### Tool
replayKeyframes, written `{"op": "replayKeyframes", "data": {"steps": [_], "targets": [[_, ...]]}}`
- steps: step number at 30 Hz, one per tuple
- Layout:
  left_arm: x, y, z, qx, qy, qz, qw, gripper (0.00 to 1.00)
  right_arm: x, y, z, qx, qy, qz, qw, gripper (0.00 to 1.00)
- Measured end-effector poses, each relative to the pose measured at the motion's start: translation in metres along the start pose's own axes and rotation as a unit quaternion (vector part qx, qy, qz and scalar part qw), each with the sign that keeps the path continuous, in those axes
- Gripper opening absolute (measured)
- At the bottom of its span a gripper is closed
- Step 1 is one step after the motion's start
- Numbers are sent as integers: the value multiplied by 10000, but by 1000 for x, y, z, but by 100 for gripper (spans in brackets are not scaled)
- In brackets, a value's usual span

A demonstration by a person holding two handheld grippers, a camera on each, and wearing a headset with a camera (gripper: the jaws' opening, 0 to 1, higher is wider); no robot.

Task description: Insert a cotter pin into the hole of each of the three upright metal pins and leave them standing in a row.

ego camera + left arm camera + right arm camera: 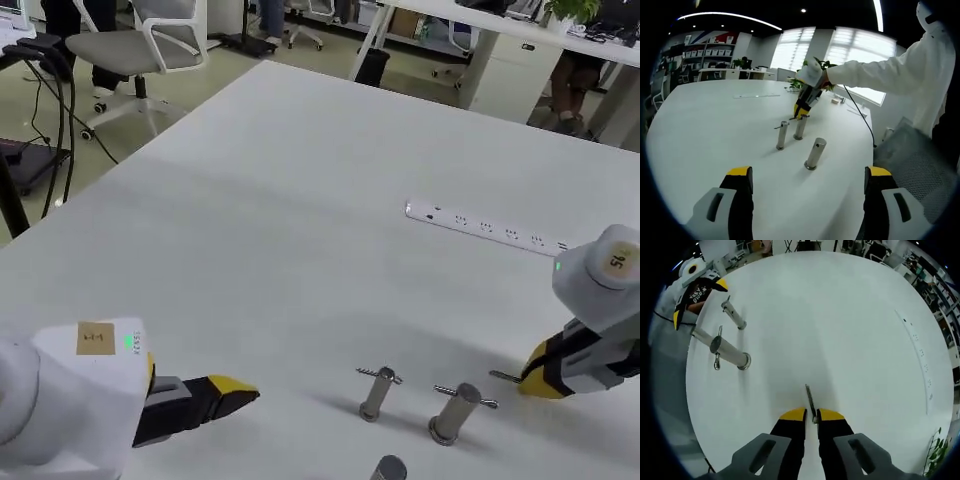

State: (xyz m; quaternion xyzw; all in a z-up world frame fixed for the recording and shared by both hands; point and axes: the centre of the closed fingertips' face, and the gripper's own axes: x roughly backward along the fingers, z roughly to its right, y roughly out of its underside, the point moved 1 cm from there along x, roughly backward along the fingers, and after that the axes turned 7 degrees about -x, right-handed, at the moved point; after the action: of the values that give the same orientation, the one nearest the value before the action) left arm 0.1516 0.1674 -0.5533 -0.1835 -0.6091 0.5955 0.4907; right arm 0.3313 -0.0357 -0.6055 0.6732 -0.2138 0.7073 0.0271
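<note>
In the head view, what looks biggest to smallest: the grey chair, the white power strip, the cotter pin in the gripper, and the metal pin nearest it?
1. Grey chair, though it is farthest away.
2. White power strip.
3. Metal pin nearest the right gripper.
4. Cotter pin in that gripper.

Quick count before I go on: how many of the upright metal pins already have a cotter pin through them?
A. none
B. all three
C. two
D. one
C: the first metal pin and the second metal pin carry the inserted cotter pins, the third metal pin is bare on top, and the right gripper is shut on a loose cotter pin.
</note>
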Motion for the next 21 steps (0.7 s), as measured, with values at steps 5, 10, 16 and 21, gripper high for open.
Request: {"op": "replayKeyframes", "data": {"steps": [5, 10, 16, 21], "targets": [[-1, -1, 2, 32, 20, 3, 10000, 91, -1, -1, 0, -9, -2, -213, 9998, 3], [-1, -1, 2, 37, 24, -15, 10000, 91, -1, 0, 3, 2, -78, -284, 9996, 3], [-2, -2, 2, 51, 45, -17, 10000, 91, -2, -1, 4, 51, -73, -402, 9992, 2], [-3, -2, 2, 142, 5, 34, 9999, 91, -2, 0, 6, 135, -104, -478, 9987, 1]]}}
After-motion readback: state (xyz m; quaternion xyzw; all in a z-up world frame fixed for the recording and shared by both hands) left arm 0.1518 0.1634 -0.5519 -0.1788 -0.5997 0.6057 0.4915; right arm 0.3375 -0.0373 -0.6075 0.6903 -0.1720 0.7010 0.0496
